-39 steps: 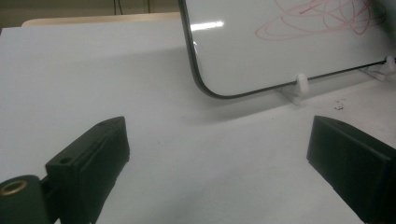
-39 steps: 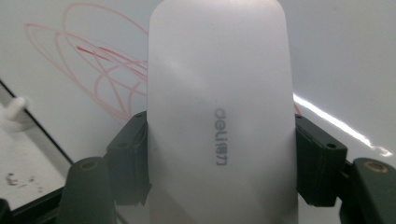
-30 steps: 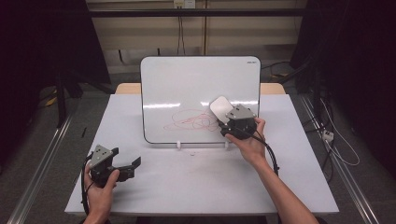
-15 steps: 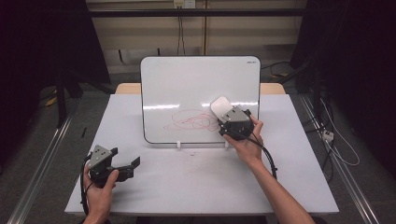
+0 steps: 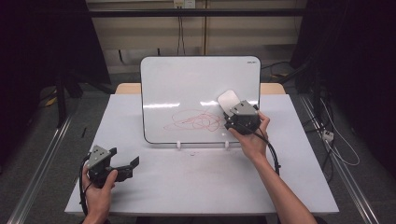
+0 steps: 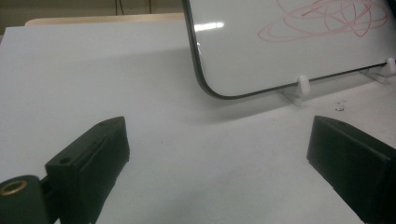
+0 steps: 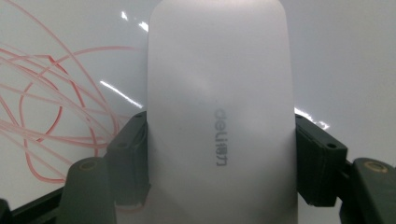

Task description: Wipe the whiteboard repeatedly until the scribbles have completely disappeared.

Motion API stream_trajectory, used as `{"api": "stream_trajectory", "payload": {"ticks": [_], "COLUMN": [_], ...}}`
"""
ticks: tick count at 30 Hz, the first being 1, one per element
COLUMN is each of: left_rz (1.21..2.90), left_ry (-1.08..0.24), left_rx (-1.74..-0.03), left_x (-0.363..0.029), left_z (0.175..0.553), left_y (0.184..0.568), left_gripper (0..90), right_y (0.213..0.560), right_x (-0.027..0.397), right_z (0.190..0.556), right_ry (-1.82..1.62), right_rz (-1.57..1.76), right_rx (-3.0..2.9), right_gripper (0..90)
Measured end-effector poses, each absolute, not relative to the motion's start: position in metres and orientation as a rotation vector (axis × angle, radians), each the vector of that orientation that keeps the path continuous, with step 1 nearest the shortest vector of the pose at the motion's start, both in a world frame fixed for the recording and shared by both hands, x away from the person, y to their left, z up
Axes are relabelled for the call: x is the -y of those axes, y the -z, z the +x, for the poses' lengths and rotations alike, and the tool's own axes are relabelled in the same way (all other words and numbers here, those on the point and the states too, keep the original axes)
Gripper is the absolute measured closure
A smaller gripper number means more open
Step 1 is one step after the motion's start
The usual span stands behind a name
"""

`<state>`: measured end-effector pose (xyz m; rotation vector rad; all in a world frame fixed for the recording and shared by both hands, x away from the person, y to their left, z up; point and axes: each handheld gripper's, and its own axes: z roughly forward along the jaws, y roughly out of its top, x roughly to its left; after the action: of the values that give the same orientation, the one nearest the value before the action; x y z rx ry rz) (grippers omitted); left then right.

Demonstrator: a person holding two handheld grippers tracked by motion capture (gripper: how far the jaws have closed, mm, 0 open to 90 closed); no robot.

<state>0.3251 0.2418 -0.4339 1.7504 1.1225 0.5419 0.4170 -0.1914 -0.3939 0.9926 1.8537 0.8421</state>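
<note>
A: Table front is open; wide passage between the two hands.
B: Obstacles?
A: Upright whiteboard on white feet blocks the middle back; narrow table strips pass either side.

Your forearms are bare, no sleeves. Both grippers are black, topped by grey three-cornered plates, trailing black cables; brass screw eyes flank the blocky jaws.

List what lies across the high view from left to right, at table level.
Left tongs held open over the table → red scribble on the whiteboard → white eraser → right tongs shut on it.
</note>
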Motion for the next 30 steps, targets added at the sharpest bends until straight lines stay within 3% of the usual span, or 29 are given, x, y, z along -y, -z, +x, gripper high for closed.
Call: {"api": "stream_trajectory", "payload": {"ticks": [30], "left_rz": [1.768], "left_ry": [-0.543], "left_rx": [-1.103], "left_x": [-0.239], "left_z": [0.326], "left_y": [0.433], "left_gripper": [5.6], "right_y": [0.414], "right_x": [0.154], "right_z": [0.402], "right_ry": [-0.780], "right_rz": [0.889], "right_rx": [-1.934], "right_gripper": [31.4]}}
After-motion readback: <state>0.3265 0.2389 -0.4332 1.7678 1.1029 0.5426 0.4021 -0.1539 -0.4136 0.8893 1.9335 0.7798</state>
